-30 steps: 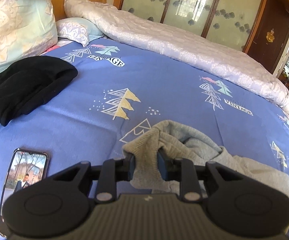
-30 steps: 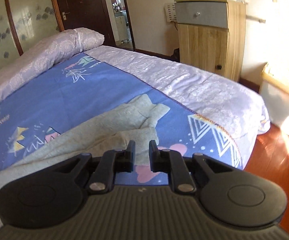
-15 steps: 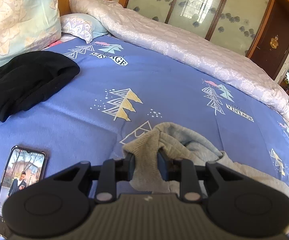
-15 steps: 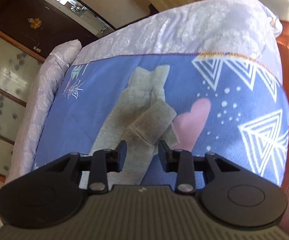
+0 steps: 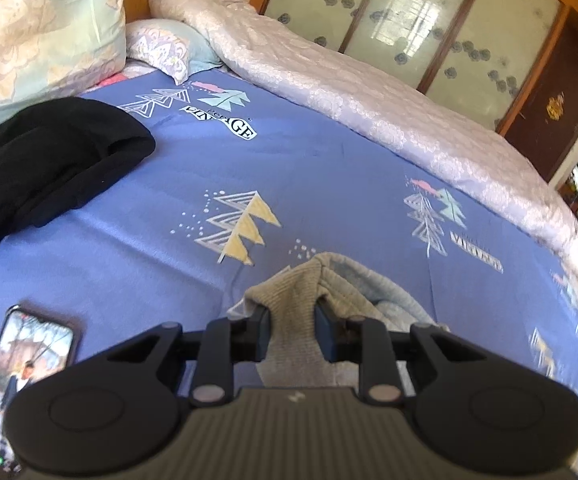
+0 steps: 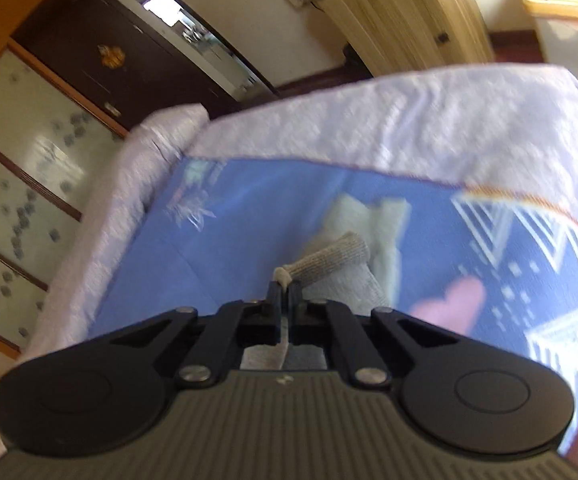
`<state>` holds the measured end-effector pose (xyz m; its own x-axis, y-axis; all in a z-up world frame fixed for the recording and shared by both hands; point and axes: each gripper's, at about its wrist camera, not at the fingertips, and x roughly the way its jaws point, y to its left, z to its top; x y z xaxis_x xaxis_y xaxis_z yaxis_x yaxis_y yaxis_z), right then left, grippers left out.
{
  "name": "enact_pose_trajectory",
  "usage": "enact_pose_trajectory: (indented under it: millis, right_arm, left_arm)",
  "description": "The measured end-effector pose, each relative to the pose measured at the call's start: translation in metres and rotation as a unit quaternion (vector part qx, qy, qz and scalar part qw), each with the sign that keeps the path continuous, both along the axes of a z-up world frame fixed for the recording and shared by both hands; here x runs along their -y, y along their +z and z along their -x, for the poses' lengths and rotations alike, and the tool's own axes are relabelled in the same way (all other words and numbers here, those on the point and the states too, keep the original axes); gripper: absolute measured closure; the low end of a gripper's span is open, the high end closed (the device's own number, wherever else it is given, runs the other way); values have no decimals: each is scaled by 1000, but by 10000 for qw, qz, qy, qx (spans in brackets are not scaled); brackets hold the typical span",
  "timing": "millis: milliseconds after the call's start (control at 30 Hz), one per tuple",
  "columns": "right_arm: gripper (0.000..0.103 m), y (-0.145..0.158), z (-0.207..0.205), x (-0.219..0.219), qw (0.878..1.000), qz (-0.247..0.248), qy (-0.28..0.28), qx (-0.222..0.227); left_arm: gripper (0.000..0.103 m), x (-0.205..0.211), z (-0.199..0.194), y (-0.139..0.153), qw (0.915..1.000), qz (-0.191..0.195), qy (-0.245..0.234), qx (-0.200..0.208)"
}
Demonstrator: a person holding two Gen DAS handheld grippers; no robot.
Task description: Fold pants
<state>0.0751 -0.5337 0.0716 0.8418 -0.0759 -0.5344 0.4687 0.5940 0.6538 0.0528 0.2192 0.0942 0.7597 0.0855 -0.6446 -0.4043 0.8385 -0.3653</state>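
Grey knit cloth is pinched in both tools: the left gripper [image 5: 292,330] clamps the waistband of the pants [image 5: 353,292] and the right gripper [image 6: 285,302] grasps a ribbed cuff [image 6: 331,259] lifted over the blue bedspread [image 5: 309,184], so the fold seems underway, and next likely needs carrying cuff toward waistband.

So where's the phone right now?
In the left wrist view, the phone lies face up on the blue bedspread at the lower left, beside the left gripper and below the black garment.
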Motion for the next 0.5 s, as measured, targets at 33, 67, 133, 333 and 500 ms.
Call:
enact_pose_trajectory:
  millis: [33,67,133,333,500]
  right_arm:
    - [98,10,-11,3,10000,21,12,91]
    - [98,19,-24,3,9999,61,19,149]
    - [98,35,-56,0,9994,221,85,245]
    - [98,46,-189,-31,9957,827,413,76]
    - [79,8,-302,-56,9921,984,778,-10]
  left_arm:
    - [81,-2,-7,1,10000,31,42,26]
    - [81,-3,-14,1,9999,46,86,52]
    - [81,-7,-30,2,9998,95,171,85]
    - [81,-10,-102,-5,9993,-23,371,18]
    - [69,-8,-173,-43,9941,-383,883,-498]
